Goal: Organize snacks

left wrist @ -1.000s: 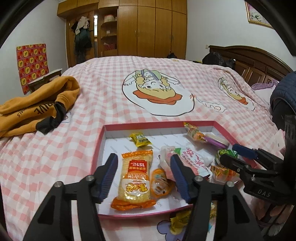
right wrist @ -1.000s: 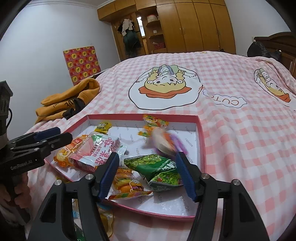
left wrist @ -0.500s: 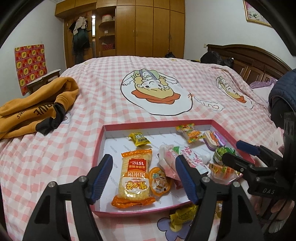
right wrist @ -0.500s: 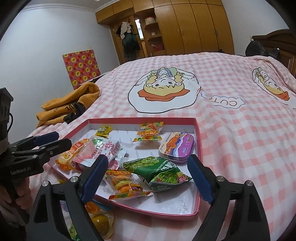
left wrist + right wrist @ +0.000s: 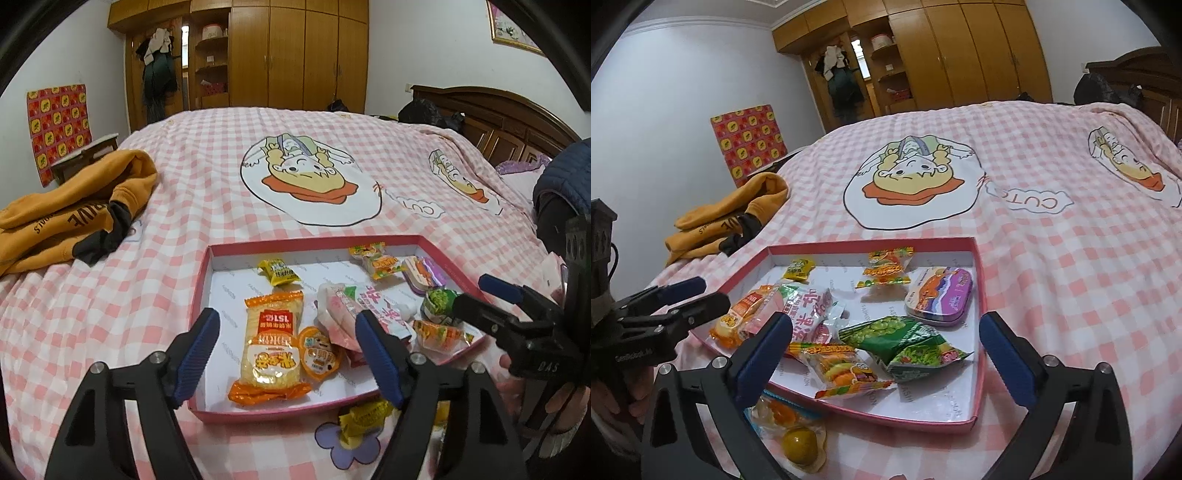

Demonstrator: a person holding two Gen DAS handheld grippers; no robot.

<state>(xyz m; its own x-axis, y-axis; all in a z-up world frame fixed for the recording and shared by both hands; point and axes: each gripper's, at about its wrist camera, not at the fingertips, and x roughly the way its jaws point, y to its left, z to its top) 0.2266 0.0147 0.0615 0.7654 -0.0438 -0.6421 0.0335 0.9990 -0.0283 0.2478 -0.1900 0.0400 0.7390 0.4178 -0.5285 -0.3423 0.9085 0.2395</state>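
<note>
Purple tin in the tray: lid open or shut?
Shut. The purple tin lies flat in the pink tray, lid seated all round with its printed top unbroken, no contents showing.

The left gripper [image 5: 288, 350] hung wide apart and empty over a pink tray [image 5: 201, 291] on the checked bedspread [image 5: 110, 314]. An orange noodle packet [image 5: 271, 350] lay between its fingers; the right gripper [image 5: 480, 291] reached in beside a green packet [image 5: 437, 301].
</note>
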